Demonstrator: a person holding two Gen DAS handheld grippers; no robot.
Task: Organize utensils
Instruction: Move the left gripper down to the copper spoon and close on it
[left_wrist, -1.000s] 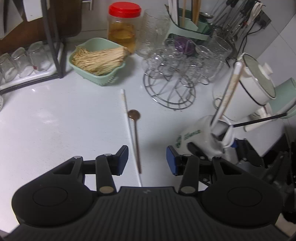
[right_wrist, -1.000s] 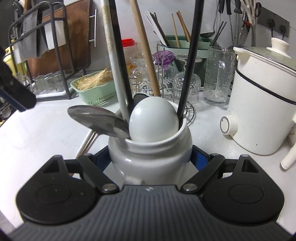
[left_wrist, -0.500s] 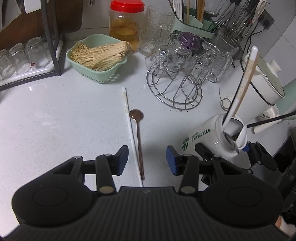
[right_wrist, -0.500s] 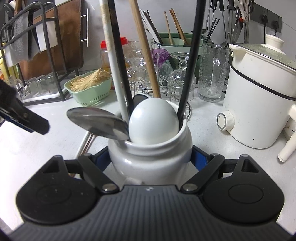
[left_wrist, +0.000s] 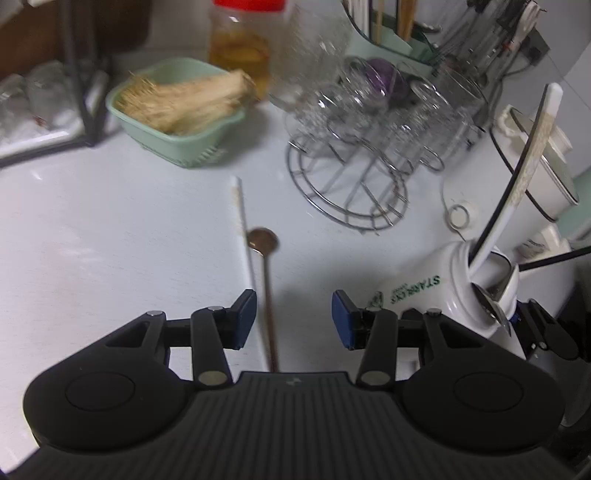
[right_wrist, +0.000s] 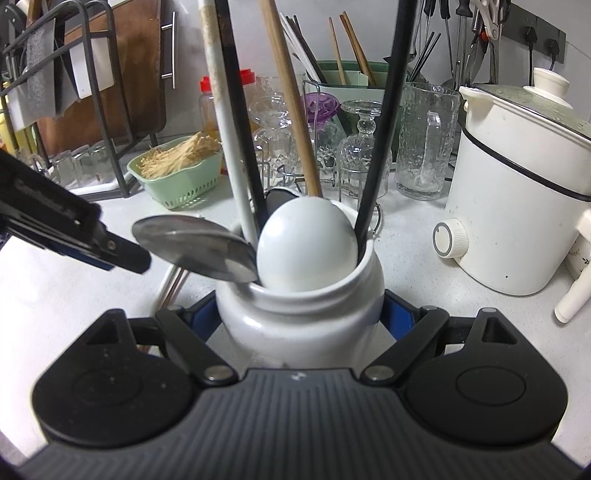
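Left wrist view: left gripper half open and empty over the white counter, its blue pads either side of a thin brown long-handled spoon lying flat just beside a white stick, with the white jar tilted off to the right. Right wrist view: right gripper clamped on that white jar from both sides, utensils standing inside, among them a metal spoon, a white ladle and a wooden chopstick; green basket and white cooker behind.
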